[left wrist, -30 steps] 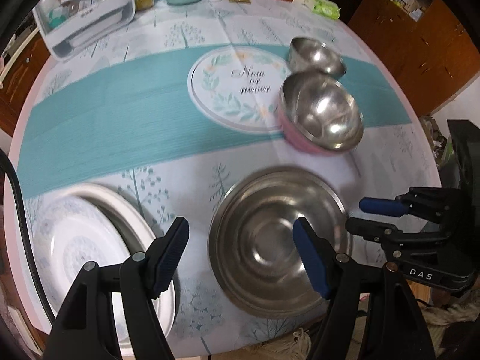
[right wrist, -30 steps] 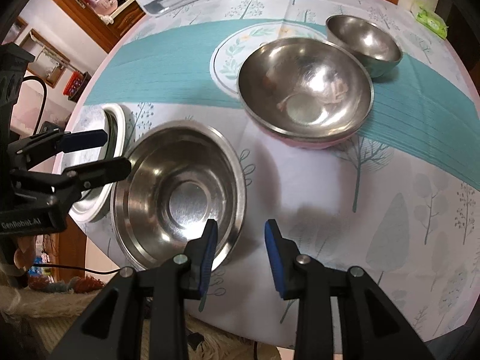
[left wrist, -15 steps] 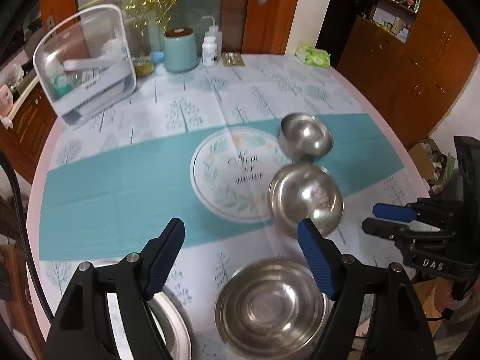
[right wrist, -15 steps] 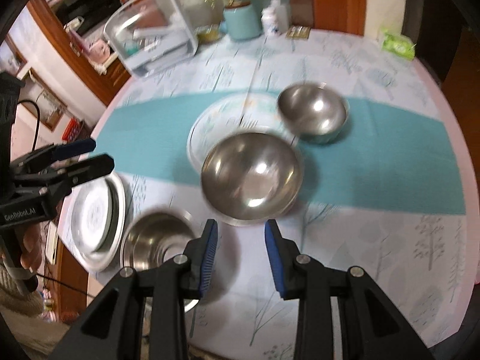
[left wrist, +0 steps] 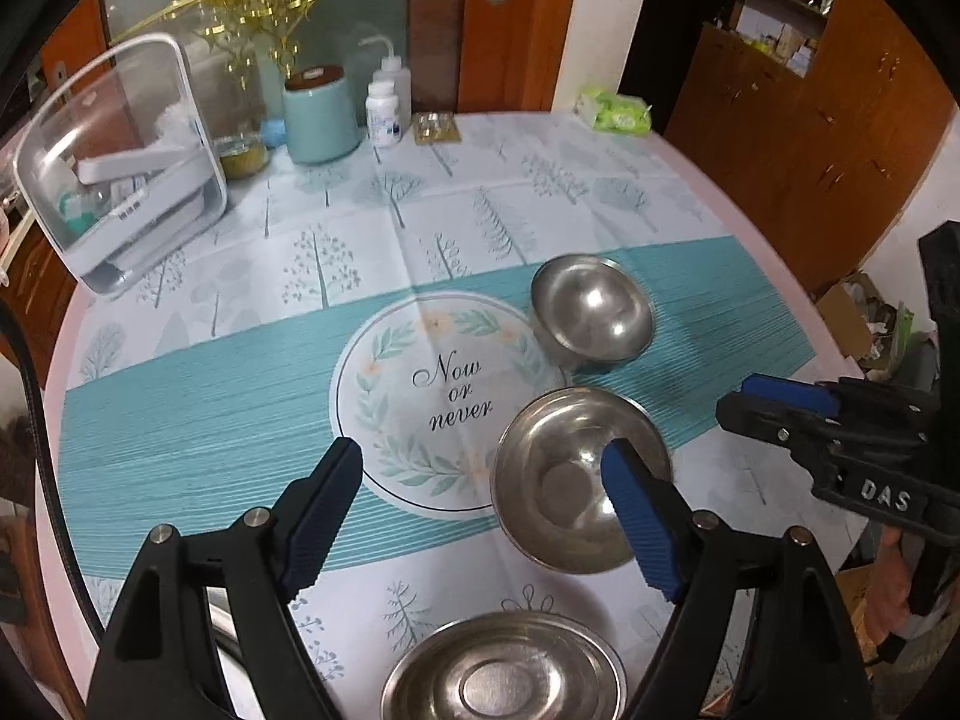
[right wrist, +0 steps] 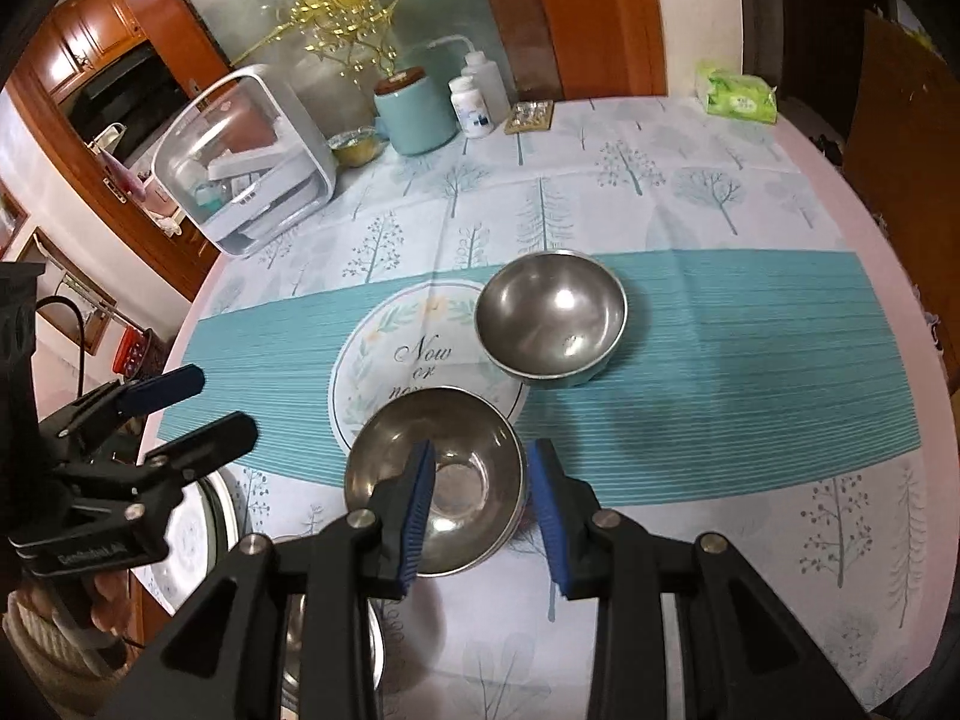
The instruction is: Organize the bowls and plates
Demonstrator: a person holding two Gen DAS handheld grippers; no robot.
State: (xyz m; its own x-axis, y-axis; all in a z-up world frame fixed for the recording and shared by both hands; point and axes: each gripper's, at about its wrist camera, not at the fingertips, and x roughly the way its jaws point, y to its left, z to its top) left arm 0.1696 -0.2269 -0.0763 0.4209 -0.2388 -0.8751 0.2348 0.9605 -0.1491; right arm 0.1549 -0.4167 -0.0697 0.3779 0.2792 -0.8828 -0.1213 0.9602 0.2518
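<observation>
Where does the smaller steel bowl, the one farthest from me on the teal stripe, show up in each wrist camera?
Left wrist view: smaller steel bowl sits right of centre, on the teal stripe.
Right wrist view: same bowl sits just above centre, beyond the right claw.
Shared landmark: the "Now or never" print lies directly left of it.

Two black hand-held tools with blue pads are held side by side, both pointing forward and tilted downward. The left tool (left wrist: 480, 516) has its two fingers spread wide with nothing between them. The right tool (right wrist: 480, 507) has its fingers set closer together, a clear gap between the pads, and it too grips nothing.
</observation>
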